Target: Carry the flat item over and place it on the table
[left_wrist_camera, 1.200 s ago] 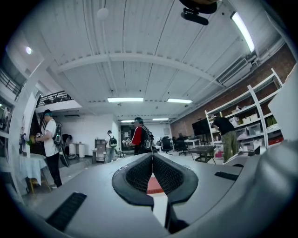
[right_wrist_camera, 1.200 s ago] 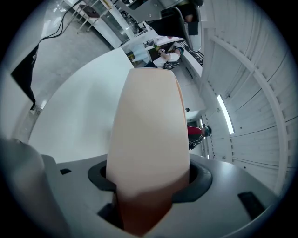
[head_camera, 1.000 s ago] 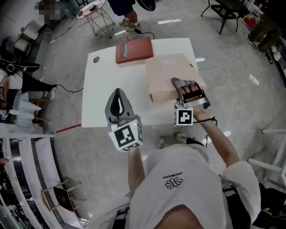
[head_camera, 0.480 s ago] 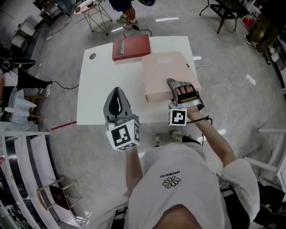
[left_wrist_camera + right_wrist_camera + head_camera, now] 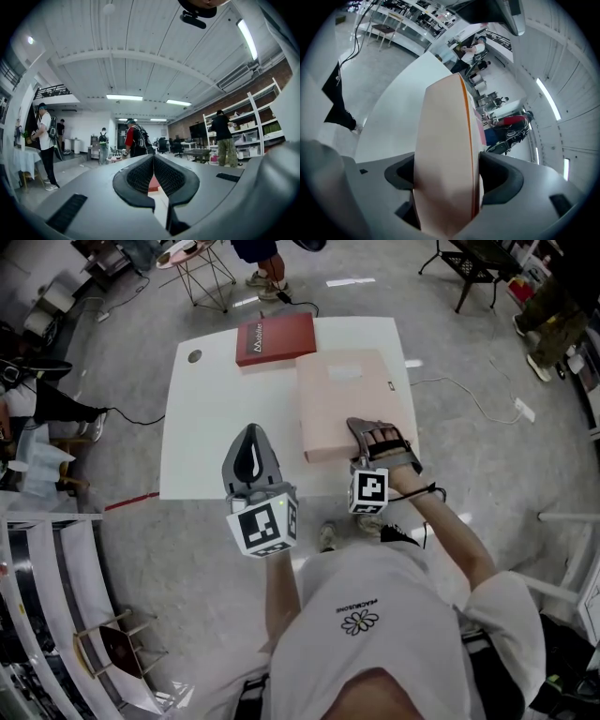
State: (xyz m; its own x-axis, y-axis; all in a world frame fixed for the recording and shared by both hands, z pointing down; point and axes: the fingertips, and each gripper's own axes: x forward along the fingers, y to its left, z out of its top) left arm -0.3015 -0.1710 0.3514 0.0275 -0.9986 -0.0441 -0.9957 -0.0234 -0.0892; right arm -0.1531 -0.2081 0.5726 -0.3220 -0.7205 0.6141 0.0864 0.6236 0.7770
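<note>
The white table (image 5: pixel 216 427) stands on a grey floor (image 5: pixel 487 474), and a small wire-legged side table (image 5: pixel 199 263) is beyond its far end. The flat pink box (image 5: pixel 345 395) lies on the right part of the white table, just beside a red box (image 5: pixel 275 339). The right gripper (image 5: pixel 377 435) has the near edge of the pink box between its jaws. They have just been opening, and the pads seem not to press it. The left gripper (image 5: pixel 249 442) hovers over the near table edge, its jaws closed on nothing.

Flat box (image 5: pixel 349 401) on table (image 5: pixel 202 437) right half; second box (image 5: pixel 276 338) behind-left (far edge), seemingly touching
</note>
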